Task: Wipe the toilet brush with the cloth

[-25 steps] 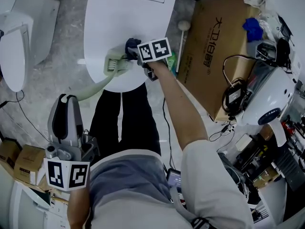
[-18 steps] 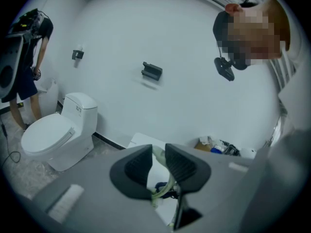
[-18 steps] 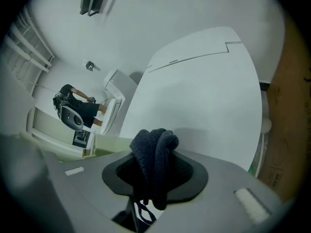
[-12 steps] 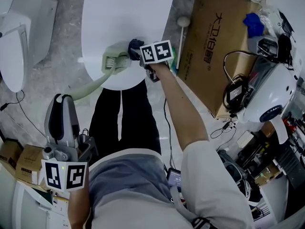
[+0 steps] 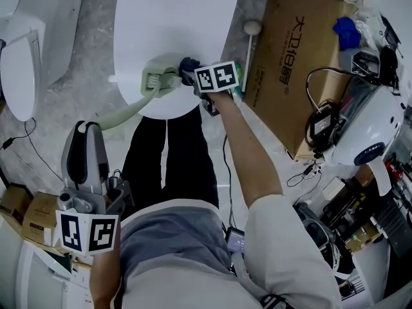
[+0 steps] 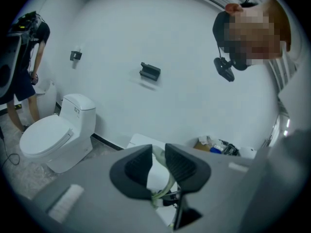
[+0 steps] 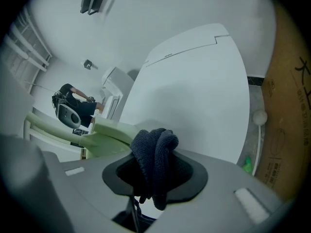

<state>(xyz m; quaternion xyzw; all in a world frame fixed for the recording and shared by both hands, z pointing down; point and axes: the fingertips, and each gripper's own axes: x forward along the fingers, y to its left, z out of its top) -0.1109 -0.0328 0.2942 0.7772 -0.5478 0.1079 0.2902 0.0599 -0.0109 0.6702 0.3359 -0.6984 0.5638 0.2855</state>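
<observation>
Pale-green toilet brush [image 5: 154, 81] held over closed toilet lid [image 5: 167, 24], dark cloth [image 5: 187, 64] against its head.
Left tongs [image 5: 90, 131] clamped on handle [image 5: 122, 116], right tongs [image 5: 191, 71] clamped on cloth; hard rubbing could pull the bunched cloth free or twist the long handle in the grip.

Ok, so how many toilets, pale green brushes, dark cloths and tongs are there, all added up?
toilets: 2
pale green toilet brush: 1
dark cloth: 1
tongs: 2, the left tongs and the right tongs
total: 6
</observation>
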